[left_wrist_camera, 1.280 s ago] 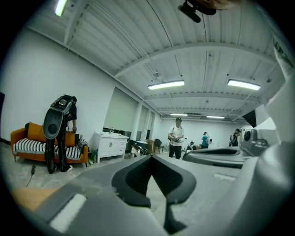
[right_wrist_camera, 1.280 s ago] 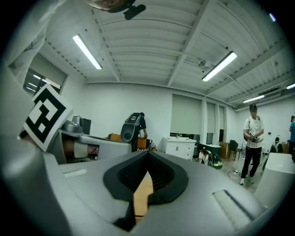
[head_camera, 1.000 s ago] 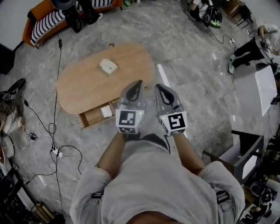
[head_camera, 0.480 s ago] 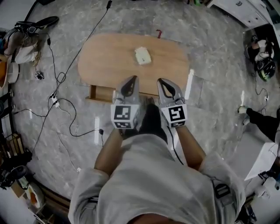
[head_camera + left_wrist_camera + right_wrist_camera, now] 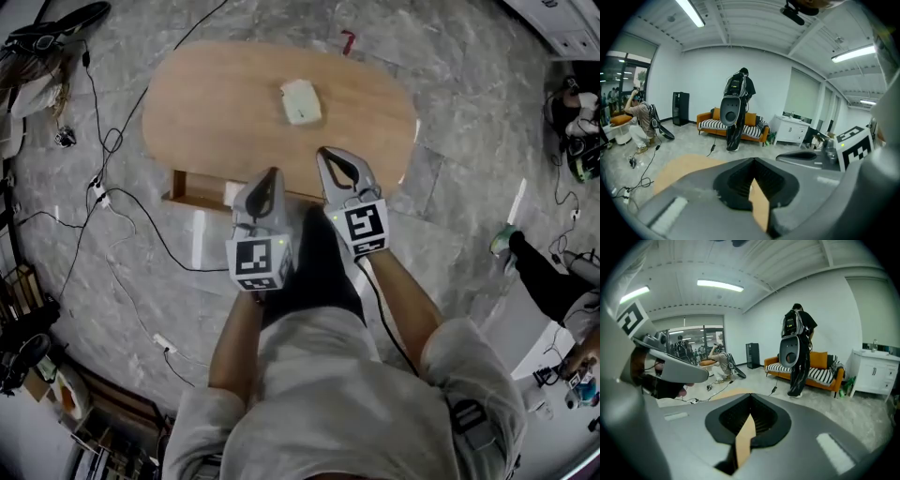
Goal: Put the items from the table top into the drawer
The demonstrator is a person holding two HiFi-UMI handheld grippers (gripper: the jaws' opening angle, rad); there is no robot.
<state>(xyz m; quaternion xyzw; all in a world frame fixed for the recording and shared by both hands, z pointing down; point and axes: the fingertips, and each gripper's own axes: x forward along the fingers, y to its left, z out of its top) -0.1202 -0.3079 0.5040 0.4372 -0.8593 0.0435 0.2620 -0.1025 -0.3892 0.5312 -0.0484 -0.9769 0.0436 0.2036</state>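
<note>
A white, rounded item [image 5: 300, 101] lies on the oval wooden table [image 5: 216, 94], near its middle. An open drawer [image 5: 199, 189] sticks out under the table's near left edge, with something white [image 5: 233, 191] in it. My left gripper [image 5: 271, 174] is shut and empty, its tip just right of the drawer at the table's near edge. My right gripper [image 5: 328, 153] is also shut and empty, its tip over the near edge, short of the white item. In the left gripper view the left gripper [image 5: 752, 161] has meeting jaws, with the table [image 5: 684, 166] beyond. The right gripper [image 5: 750, 397] looks the same.
Cables [image 5: 122, 178] trail over the marble floor left of the table. A small red thing [image 5: 348, 42] lies beyond its far edge. A person's leg [image 5: 534, 272] is at the right. A person with a backpack [image 5: 737, 110] stands before a striped sofa [image 5: 750, 129].
Both grippers have come down and forward to the table's near edge. The head view has swung round, so the table now lies across the top with the drawer at the left.
</note>
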